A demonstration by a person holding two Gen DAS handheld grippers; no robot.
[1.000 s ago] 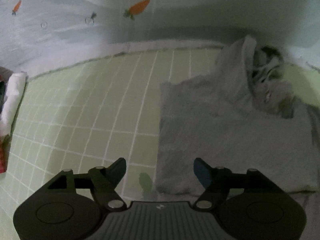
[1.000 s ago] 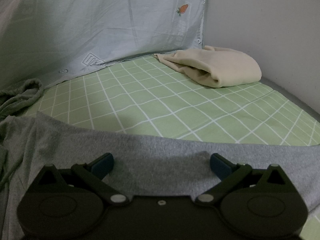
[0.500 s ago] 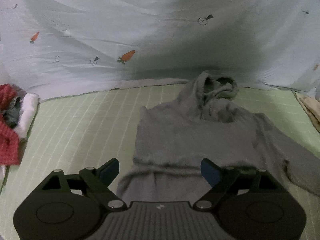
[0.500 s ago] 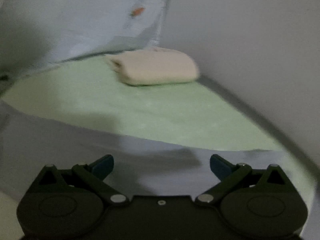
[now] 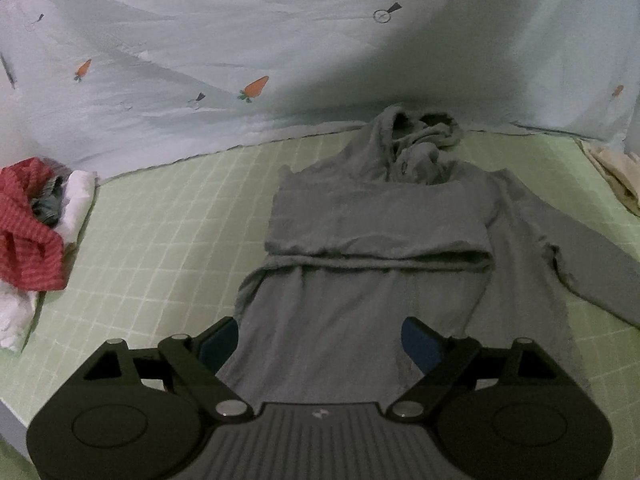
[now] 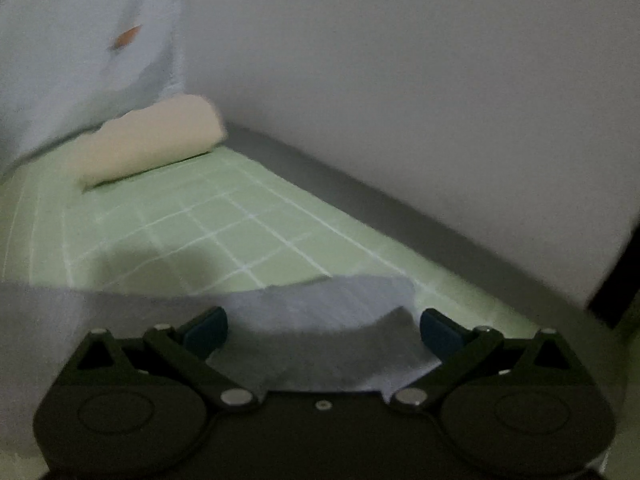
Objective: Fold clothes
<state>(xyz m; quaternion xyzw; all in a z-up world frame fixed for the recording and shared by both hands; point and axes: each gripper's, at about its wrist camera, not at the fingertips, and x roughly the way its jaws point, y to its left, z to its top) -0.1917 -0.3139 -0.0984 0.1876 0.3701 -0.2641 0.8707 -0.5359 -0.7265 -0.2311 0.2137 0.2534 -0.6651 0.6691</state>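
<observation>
Hoodie point(image 5: 380, 240) now fully visible, sleeve folded.

A green checked sheet point(image 5: 160, 248) covers the bed. Behind it hangs a pale blue cloth with carrots point(image 5: 256, 32). At the left edge sits a red and white heap point(image 5: 36, 232); a grey wall point(image 6: 420, 80) stands at the right

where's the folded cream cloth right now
In the right wrist view the folded cream cloth lies at upper left on the green checked sheet, in the far corner where the carrot-print fabric meets the wall.
</observation>
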